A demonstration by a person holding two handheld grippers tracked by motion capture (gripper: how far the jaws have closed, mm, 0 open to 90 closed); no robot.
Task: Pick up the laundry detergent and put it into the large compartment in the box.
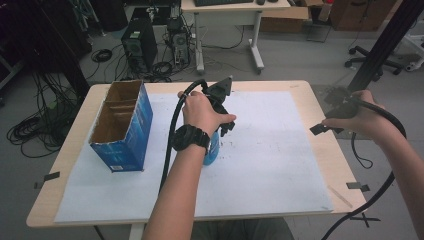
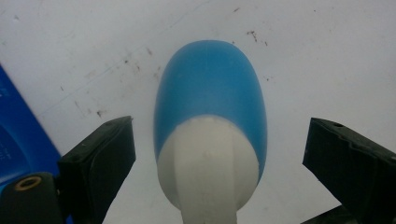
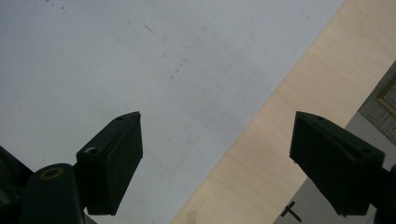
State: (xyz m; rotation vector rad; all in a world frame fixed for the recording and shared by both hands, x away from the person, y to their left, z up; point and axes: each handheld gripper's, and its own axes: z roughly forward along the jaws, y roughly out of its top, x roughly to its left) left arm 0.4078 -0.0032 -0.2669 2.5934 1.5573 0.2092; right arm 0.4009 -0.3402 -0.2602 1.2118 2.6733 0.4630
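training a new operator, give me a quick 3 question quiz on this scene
1. True or false: the left gripper is shut on the blue bottle.
2. What lies under the right gripper? A) box B) white sheet and table edge C) bottle
3. Which way does the blue cardboard box open?

Key: 1 false, its jaws stand apart either side of the bottle. 2 B. 3 upward.

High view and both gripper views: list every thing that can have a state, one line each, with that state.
blue bottle: upright on the white sheet, white cap on, between the jaws, not gripped.
left gripper: open, jaws wide on either side of the bottle's top.
right gripper: open, holding nothing, over the table's right edge.
blue box: upright, top open, cardboard dividers inside.
white sheet: flat, lightly scuffed.
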